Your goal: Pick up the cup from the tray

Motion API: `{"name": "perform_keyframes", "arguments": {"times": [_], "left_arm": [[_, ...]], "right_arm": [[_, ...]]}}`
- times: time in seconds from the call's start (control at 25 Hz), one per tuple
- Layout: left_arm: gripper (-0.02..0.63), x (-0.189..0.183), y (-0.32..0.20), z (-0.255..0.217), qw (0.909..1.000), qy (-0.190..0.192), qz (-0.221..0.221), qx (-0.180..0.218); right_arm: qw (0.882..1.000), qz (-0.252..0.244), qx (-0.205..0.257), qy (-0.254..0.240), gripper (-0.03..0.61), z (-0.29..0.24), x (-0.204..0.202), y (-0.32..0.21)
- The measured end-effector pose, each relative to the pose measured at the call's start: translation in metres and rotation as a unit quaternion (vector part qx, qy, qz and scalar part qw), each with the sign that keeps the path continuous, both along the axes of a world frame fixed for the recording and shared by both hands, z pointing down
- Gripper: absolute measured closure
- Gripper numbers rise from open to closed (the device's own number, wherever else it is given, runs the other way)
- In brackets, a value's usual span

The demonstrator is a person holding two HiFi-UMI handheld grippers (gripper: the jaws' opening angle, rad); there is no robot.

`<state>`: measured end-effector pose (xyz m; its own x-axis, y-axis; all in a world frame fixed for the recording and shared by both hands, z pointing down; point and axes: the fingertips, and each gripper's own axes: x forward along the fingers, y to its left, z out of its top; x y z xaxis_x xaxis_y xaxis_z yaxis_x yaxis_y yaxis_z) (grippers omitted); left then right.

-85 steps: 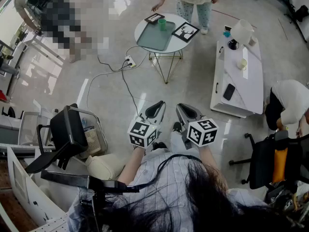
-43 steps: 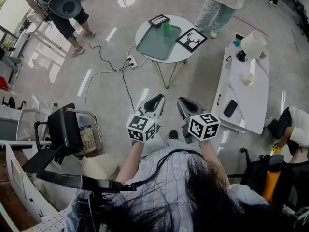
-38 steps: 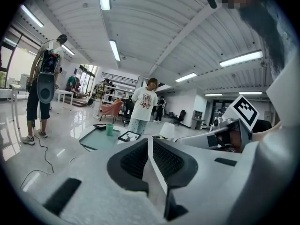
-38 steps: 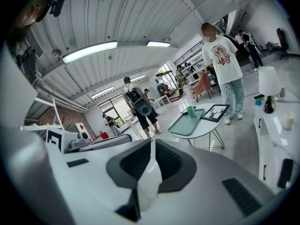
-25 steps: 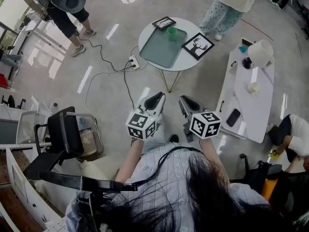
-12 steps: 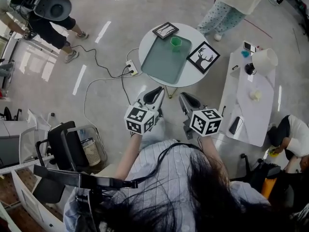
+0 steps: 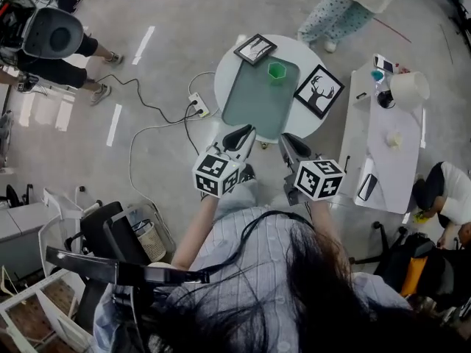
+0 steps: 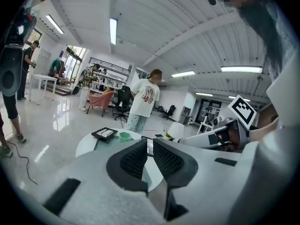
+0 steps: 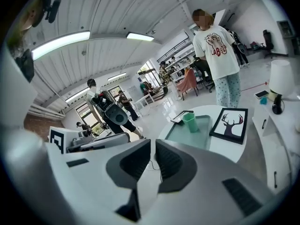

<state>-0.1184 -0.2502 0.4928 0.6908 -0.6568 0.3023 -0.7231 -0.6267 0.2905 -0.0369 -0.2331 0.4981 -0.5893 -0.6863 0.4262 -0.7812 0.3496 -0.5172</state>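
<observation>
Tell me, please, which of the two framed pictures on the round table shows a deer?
The larger frame right of the tray; the smaller one lies beyond the tray's far end.

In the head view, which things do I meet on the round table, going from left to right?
First the small frame, then the cup, then the deer picture. The tray lies under the cup, so I leave it out.
</observation>
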Motion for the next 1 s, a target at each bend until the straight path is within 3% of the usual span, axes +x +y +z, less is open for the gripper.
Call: {"name": "perform_keyframes", "arguments": {"times": [0.56, 1.0], "left_arm": [[0.575, 0.009, -0.029, 0.019, 0.9987, 0.014, 0.037, -0.032], [0.575, 0.014, -0.076, 0.031, 0.9989, 0.006, -0.004, -0.047]], "right_arm": [[0.998, 0.013, -0.02, 0.05, 0.529, 0.026, 0.01, -0.029], [0.993, -0.074, -0.04, 0.087, 0.526, 0.066, 0.021, -0.093]]}}
